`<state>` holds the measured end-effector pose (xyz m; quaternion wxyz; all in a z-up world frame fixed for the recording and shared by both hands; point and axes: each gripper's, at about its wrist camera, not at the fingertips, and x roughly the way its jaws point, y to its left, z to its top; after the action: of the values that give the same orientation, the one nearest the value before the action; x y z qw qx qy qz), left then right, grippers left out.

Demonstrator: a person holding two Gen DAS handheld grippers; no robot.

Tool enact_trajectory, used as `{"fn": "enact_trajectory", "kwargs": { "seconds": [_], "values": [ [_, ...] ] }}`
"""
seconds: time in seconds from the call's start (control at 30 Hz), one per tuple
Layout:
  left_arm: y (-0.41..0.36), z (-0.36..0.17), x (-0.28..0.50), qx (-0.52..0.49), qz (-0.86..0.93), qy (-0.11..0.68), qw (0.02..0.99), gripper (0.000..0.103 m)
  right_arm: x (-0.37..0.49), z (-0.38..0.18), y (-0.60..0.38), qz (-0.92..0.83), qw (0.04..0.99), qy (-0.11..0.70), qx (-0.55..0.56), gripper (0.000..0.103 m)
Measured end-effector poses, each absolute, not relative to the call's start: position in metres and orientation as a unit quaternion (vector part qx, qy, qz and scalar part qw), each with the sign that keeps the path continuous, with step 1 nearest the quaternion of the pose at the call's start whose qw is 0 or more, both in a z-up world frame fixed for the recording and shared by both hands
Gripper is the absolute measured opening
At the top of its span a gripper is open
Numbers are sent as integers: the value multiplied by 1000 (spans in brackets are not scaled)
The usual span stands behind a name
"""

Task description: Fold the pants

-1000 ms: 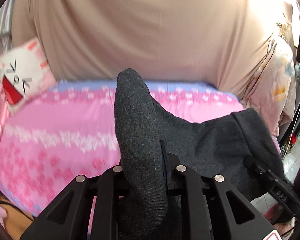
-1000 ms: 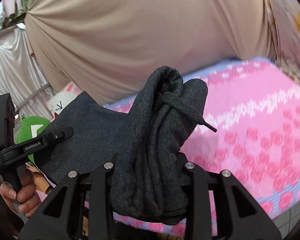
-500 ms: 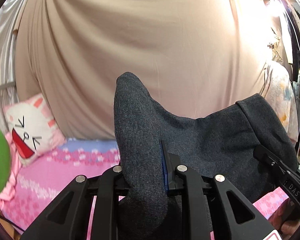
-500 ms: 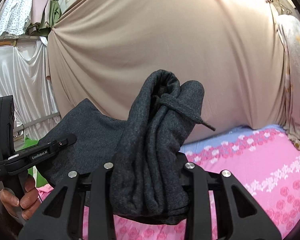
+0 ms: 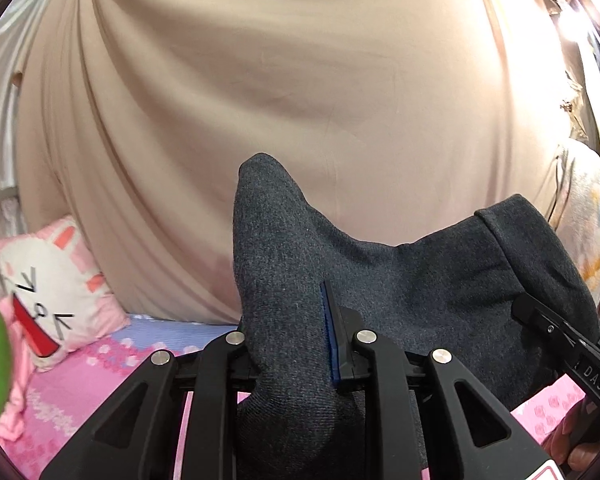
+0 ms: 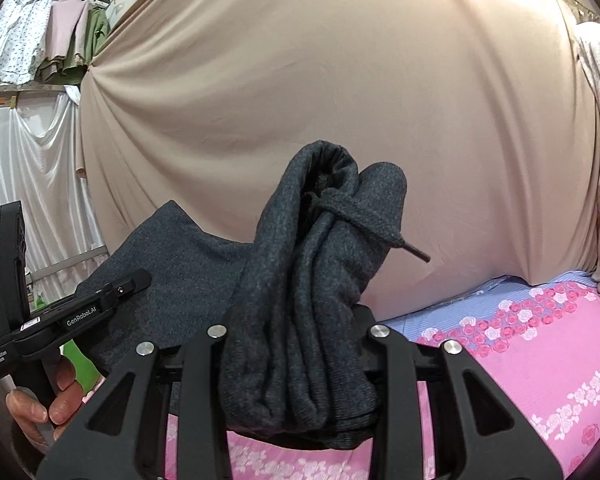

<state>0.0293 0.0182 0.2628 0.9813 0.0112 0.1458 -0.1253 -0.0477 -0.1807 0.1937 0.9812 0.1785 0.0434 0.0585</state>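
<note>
Pants [image 5: 440, 292] hang in the air above the pink bedspread [image 6: 520, 360], left gripper [image 5: 296, 320] and right gripper [image 6: 300, 344] clamped on the waistband; keep tension even, lower flat.

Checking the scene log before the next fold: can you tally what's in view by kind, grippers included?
Grippers: 2, left gripper and right gripper, each shut on the pants
Pants: 1, dark grey pants
Pillows: 1, pink and white cartoon pillow
Bedsheets: 1, pink floral bedsheet
Backdrop cloths: 1, beige cloth
Total: 6
</note>
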Motion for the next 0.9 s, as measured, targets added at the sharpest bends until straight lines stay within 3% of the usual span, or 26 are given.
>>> {"fn": "enact_trajectory", "kwargs": {
  "seconds": [0.13, 0.37, 0.47, 0.53, 0.6, 0.63, 0.73, 0.83, 0.9],
  "values": [
    [8, 239, 89, 0, -134, 176, 975, 19, 11, 169, -205, 53, 975, 68, 203, 31],
    [-19, 136, 209, -21, -148, 214, 965, 21, 125, 65, -253, 43, 957, 125, 257, 32],
    [-28, 60, 264, -20, -122, 323, 938, 28, 166, -10, -278, -14, 917, 250, 311, 41],
    [-19, 12, 277, -37, -115, 415, 902, 26, 159, -42, -290, -61, 901, 297, 310, 41],
    [2, -3, 260, -50, -119, 405, 905, 43, 139, -40, -301, -36, 898, 272, 344, 45],
    [10, 1, 249, -53, -110, 394, 911, 62, 129, -30, -303, -47, 903, 261, 338, 45],
    [26, 20, 236, -85, -98, 380, 916, 63, 124, -7, -286, -28, 923, 245, 297, 45],
    [11, 34, 228, -95, -129, 363, 918, 65, 135, -2, -254, -8, 932, 266, 247, 31],
    [-11, 28, 226, -68, -125, 367, 919, 72, 155, -25, -244, -39, 925, 322, 199, 10]
  ]
}}
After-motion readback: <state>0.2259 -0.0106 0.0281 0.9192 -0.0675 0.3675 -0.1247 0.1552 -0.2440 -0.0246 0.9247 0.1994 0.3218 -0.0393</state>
